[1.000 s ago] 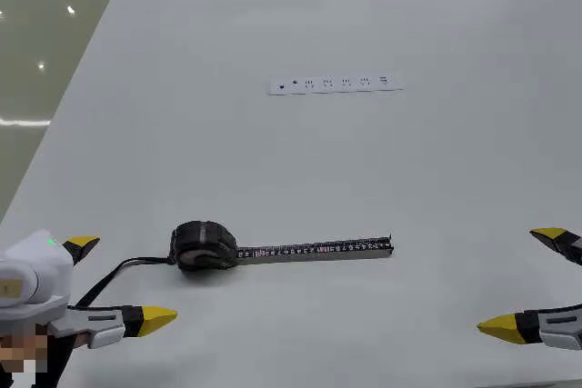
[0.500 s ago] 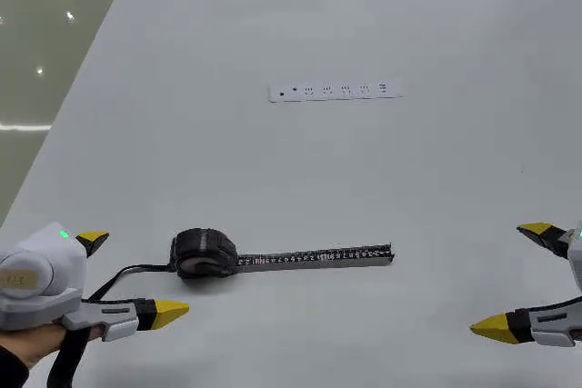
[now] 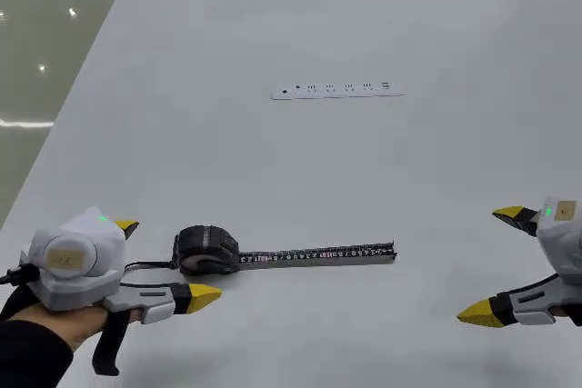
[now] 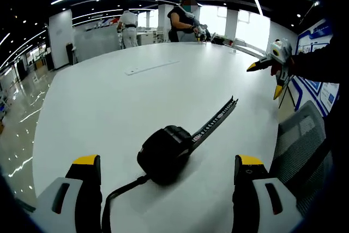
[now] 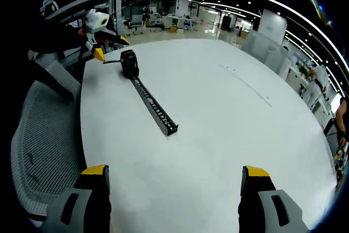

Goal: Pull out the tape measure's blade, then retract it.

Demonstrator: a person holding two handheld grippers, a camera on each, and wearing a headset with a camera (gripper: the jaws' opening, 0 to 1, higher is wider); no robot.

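Tape measure [image 3: 206, 250] is seen lying on the white table [image 3: 364, 161], with its blade [image 3: 318, 253] already drawn out flat to the right of the black case. Left gripper [image 3: 167, 261] is placed just left of the case, fingers spread wide, nothing held. The strap [image 3: 145, 266] runs back between them. Right gripper [image 3: 491, 263] is well right of the case, past the blade tip, fingers likewise released. Power strip [image 3: 336, 90] lies far behind the case. Retraction is judged next: case should be pinned squarely, strap kept out of the pinch, blade let back slowly.
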